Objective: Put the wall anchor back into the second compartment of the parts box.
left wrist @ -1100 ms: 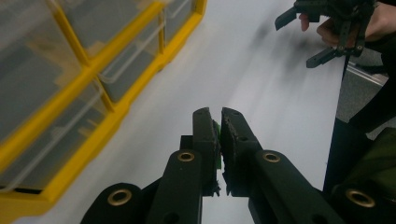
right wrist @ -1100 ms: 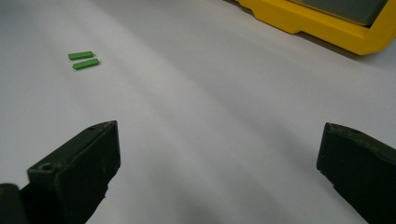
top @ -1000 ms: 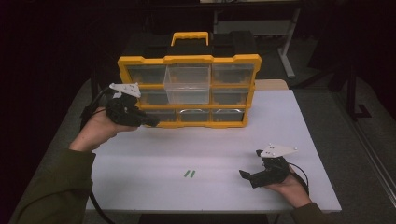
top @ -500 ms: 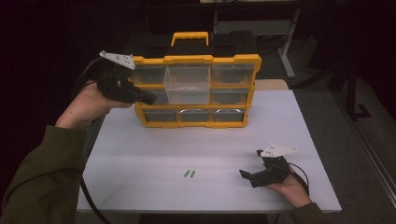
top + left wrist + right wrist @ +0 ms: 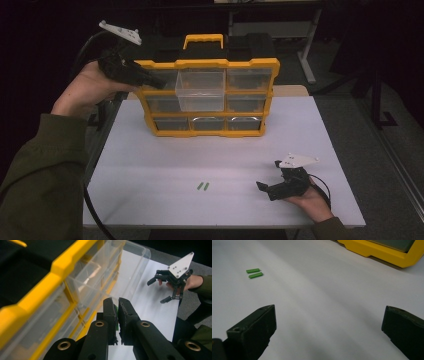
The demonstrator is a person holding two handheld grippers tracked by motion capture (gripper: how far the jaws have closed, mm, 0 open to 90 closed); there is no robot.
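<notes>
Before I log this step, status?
Left tongs shut on green piece, up by pulled-out clear drawer. Right tongs open, idle. Two green pieces on table.

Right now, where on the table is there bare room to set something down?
The broad white stretch between the yellow organizer and the two green strips lies bare, as does the front left corner of the table. It is tighter at the front right, where the right gripper rests open, and along the back, where the pulled-out clear drawer juts forward.
</notes>
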